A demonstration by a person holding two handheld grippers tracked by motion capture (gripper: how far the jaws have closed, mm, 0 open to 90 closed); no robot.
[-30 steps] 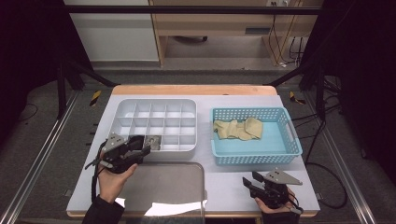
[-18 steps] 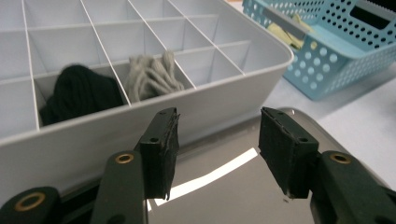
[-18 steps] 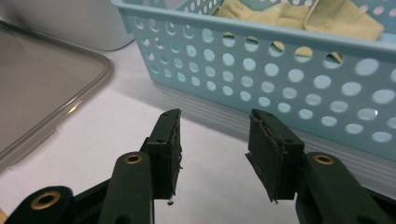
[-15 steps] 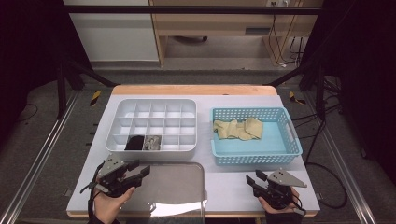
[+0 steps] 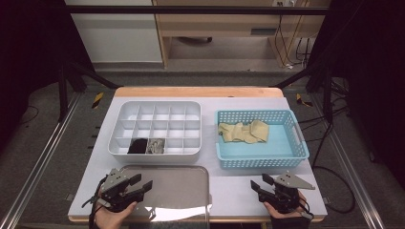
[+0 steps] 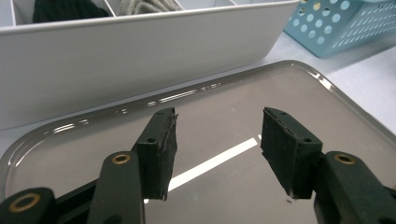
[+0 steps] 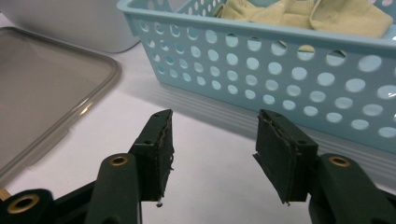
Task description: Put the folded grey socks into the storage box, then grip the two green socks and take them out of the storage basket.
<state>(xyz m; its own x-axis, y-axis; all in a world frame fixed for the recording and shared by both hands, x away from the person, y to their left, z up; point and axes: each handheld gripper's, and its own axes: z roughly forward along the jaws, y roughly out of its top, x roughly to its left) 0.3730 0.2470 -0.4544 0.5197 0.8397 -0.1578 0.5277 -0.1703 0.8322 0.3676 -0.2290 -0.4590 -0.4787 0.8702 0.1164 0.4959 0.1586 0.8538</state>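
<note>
Low at the frame's bottom left, my left gripper (image 5: pixel 138 187) hovers over the tray (image 5: pixel 191 174), jaws just widening, empty. Bottom right, my right gripper (image 5: pixel 258 185) (also opening, empty) faces the blue basket (image 5: pixel 260 160), whose beige socks (image 5: pixel 242 131) await the white organizer (image 5: pixel 157 153).

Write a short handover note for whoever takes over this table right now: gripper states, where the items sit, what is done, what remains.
Left hand-held gripper: open, empty, jaws just opening, over the grey metal tray.
Right hand-held gripper: open, empty, jaws just opening, before the light blue perforated plastic basket.
Done: a black sock and a grey sock each fill a front-row cell of the white compartment box.
Left: beige socks in the basket, likely to sort next.
</note>
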